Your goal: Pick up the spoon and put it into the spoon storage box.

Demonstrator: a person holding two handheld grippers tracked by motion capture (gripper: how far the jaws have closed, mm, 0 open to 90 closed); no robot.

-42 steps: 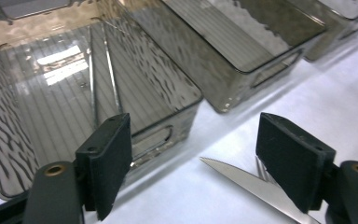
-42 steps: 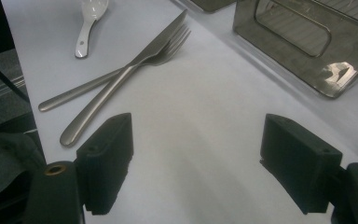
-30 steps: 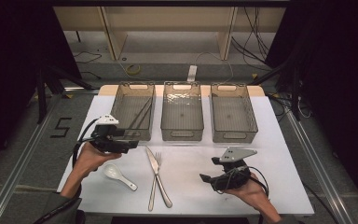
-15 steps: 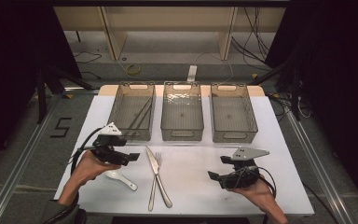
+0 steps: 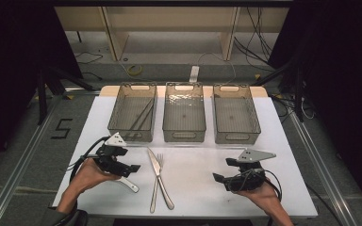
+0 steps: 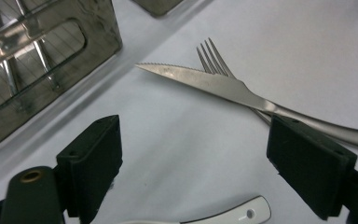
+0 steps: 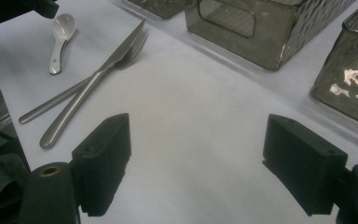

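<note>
A steel knife [image 5: 156,165] lies crossed over a fork [image 5: 154,197] at the front middle of the white table [image 5: 202,160]. Left of them a white spoon [image 5: 129,184] lies partly under my left gripper [image 5: 133,168]. In the left gripper view the jaws stand wide and have just been opening; nothing is gripped, and the spoon handle [image 6: 242,215] lies below between them, with the knife [image 6: 223,86] and fork tines [image 6: 212,58] ahead. My right gripper [image 5: 217,179] hovers open at the front right over bare table, pointing left toward the knife [image 7: 98,77], fork [image 7: 51,103] and spoon [image 7: 60,35].
Three smoky see-through bins stand in a row at the back: the left bin [image 5: 133,136] holds thin metal sticks, while the middle bin [image 5: 184,136] and the right bin [image 5: 238,137] look empty. The table's front edge is close behind both hands.
My left gripper has sunk and come forward toward the spoon, now covering its bowl. The right gripper has stayed about where it was.
</note>
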